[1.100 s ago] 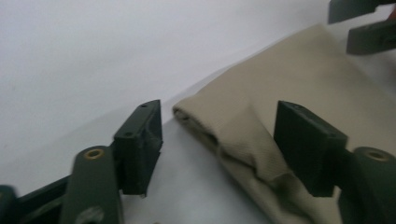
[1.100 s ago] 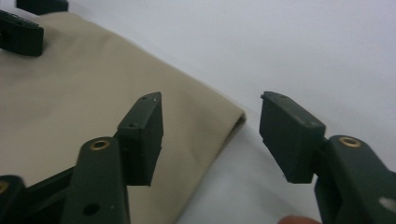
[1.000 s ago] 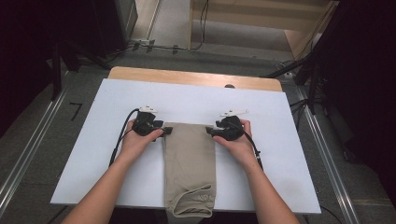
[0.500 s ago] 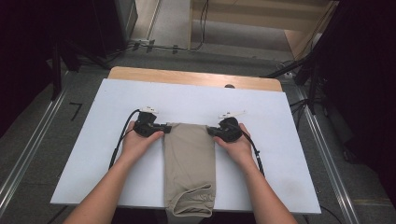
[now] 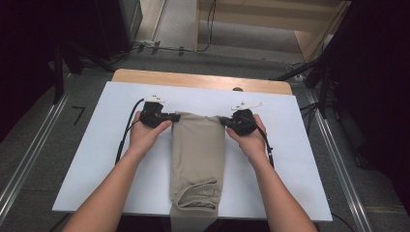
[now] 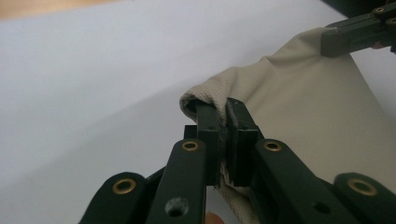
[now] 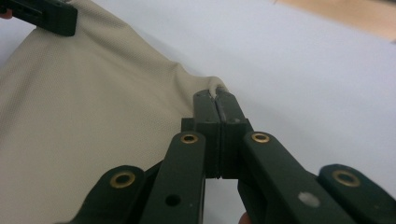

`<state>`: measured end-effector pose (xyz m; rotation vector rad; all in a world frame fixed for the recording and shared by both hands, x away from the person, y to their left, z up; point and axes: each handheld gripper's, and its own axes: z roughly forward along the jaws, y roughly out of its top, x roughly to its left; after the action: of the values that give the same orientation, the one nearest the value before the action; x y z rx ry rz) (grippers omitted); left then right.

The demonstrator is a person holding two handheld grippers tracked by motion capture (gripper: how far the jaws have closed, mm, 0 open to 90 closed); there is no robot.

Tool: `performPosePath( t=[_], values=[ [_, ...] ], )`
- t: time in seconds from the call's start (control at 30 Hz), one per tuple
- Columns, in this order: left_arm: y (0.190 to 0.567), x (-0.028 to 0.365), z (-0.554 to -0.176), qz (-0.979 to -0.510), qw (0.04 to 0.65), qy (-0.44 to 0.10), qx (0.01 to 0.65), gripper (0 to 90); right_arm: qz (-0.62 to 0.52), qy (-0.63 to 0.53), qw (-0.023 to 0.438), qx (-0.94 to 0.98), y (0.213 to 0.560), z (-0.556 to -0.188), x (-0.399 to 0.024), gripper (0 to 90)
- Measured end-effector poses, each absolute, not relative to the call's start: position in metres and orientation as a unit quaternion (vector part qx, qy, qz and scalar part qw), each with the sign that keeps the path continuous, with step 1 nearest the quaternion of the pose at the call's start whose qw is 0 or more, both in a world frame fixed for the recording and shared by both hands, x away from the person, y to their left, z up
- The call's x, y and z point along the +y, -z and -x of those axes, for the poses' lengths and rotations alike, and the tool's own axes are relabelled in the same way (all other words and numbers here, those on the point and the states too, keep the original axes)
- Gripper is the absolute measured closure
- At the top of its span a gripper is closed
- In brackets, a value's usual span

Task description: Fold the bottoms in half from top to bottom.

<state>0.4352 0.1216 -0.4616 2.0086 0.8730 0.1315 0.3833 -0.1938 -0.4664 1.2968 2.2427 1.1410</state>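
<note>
Far corners of the folded beige garment (image 5: 197,154) are pinched in the 2 tongs, left tongs (image 5: 175,117) and right tongs (image 5: 225,121), stretched between them over the white counter (image 5: 96,159); grasp judged done, folding left.

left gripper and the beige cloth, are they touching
Touching. In the left gripper view, the left gripper has its jaws clamped on a corner of the beige cloth, fabric pinched between the pads.
</note>
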Motion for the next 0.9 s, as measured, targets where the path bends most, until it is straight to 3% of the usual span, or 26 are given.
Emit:
performPosePath(
  t=[0.3, 0.37, 0.4, 0.43, 0.47, 0.63, 0.7, 0.9],
  values=[
    [0.419, 0.114, -0.472, -0.804, 0.476, -0.066, 0.349, 86.8, -0.456, -0.426, 0.189, 0.758, 0.423, -0.411, -0.206, 87.7],
    [0.419, 0.111, -0.48, -0.803, 0.477, -0.079, 0.348, 83.3, -0.458, -0.434, 0.19, 0.752, 0.421, -0.417, -0.207, 85.8],
    [0.424, 0.111, -0.485, -0.8, 0.468, -0.086, 0.366, 73.0, -0.459, -0.436, 0.192, 0.75, 0.421, -0.422, -0.206, 73.7],
    [0.431, 0.112, -0.489, -0.796, 0.454, -0.075, 0.393, 59.4, -0.474, -0.421, 0.192, 0.749, 0.421, -0.428, -0.205, 49.7],
    [0.435, 0.113, -0.489, -0.791, 0.453, -0.066, 0.406, 48.5, -0.505, -0.397, 0.172, 0.747, 0.425, -0.435, -0.206, 34.0],
    [0.448, 0.119, -0.472, -0.784, 0.466, -0.056, 0.406, 19.6, -0.528, -0.411, 0.154, 0.727, 0.443, -0.426, -0.22, 20.2],
    [0.451, 0.124, -0.463, -0.785, 0.476, -0.052, 0.394, 17.0, -0.514, -0.406, 0.154, 0.74, 0.454, -0.413, -0.221, 14.6],
    [0.456, 0.132, -0.43, -0.788, 0.485, -0.045, 0.376, 15.0, -0.491, -0.429, 0.133, 0.747, 0.468, -0.374, -0.221, 13.7]
  ],
)
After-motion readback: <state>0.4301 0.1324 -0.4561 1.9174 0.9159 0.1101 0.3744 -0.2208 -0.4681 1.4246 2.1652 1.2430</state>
